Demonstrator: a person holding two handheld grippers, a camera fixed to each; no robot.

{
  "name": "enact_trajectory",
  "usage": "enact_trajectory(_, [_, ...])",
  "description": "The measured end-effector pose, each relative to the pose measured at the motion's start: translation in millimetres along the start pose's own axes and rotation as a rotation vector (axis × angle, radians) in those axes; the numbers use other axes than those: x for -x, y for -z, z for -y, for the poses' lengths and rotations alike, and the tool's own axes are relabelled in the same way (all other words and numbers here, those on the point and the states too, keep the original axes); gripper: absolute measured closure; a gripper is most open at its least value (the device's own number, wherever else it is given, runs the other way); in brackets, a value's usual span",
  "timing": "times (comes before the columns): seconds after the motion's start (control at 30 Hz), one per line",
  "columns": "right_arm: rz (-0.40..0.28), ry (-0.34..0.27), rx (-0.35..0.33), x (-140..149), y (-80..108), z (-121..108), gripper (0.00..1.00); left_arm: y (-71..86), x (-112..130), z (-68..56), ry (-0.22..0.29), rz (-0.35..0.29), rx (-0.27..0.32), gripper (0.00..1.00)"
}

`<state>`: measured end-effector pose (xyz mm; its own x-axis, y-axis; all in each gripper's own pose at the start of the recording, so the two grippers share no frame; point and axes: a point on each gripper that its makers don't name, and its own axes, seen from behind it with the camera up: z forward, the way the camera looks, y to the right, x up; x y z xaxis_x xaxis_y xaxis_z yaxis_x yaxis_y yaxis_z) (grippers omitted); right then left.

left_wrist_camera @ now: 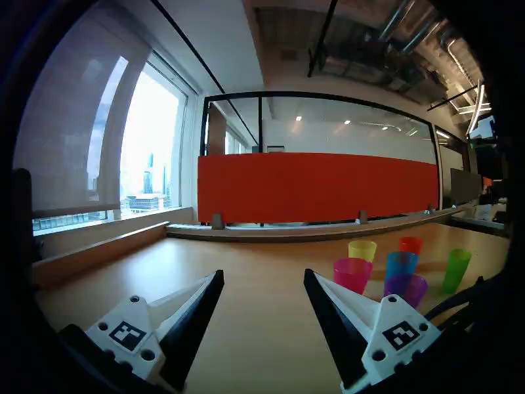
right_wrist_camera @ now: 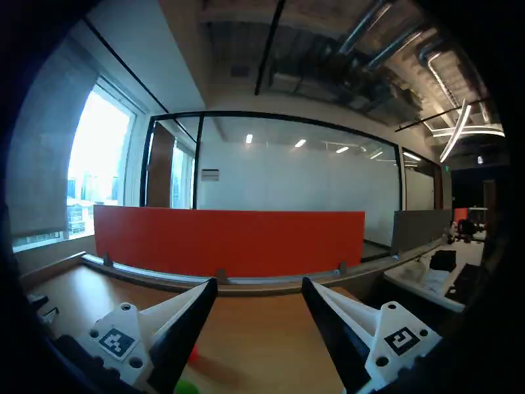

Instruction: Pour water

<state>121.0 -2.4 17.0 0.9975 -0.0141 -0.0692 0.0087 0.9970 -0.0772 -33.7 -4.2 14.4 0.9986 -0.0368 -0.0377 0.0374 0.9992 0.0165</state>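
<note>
- Left gripper view, far left: tall window (left_wrist_camera: 147,157), translucent roller blind part way down, wooden ledge below.
- left gripper (left_wrist_camera: 263,272): jaws spread wide, nothing between them. White bodies with square black-and-white markers and black wedge tips, above the worktop (left_wrist_camera: 262,341), which is smooth light wood.
- Behind: flat orange-red partition (left_wrist_camera: 315,187) along the worktop's far edge, glass wall above.
- Right of the jaws, on the worktop: a cluster of tapered, translucent plastic cups, all upright.
- pink cup (left_wrist_camera: 352,273) is nearest the right finger, yellow cup (left_wrist_camera: 362,249) just behind it.
- blue cup (left_wrist_camera: 401,262) is mid-cluster. purple cup (left_wrist_camera: 405,287) is in front of it, its base cut off by the finger's white body.
- red cup (left_wrist_camera: 410,245) is at the back. green cup (left_wrist_camera: 456,268) is farthest right, a little apart.
- Cup contents: cannot tell.
- Right gripper view: right gripper (right_wrist_camera: 259,280) has the same build, jaws parted and empty.
- Orange-red partition ahead; small red and green blobs low by its left finger, too cropped to identify.
</note>
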Motion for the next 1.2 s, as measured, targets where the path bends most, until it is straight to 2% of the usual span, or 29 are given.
enact_trajectory(0.1, [-0.011,-0.008,-0.018,9,0.4,3,0.01,0.0,0,0.2,0.0,0.0,0.0,0.1])
enact_trajectory(0.4, [0.011,-0.055,-0.014,67,0.1,-4,0.0,-0.2,0,0.6,0.0,0.0,0.0,0.1])
enact_trajectory(0.7, [-0.019,-0.035,-0.091,107,7.6,9,0.01,-0.5,0,0.5,0.0,0.0,0.0,0.1])
enact_trajectory(0.9, [-0.007,-0.02,-0.106,139,9.8,13,0.01,-0.4,0,0.2,0.0,0.0,0.0,0.1])
enact_trajectory(1.2, [0.01,-0.055,-0.108,175,10.1,13,0.01,-0.4,1,0.2,0.0,0.0,0.0,0.1])
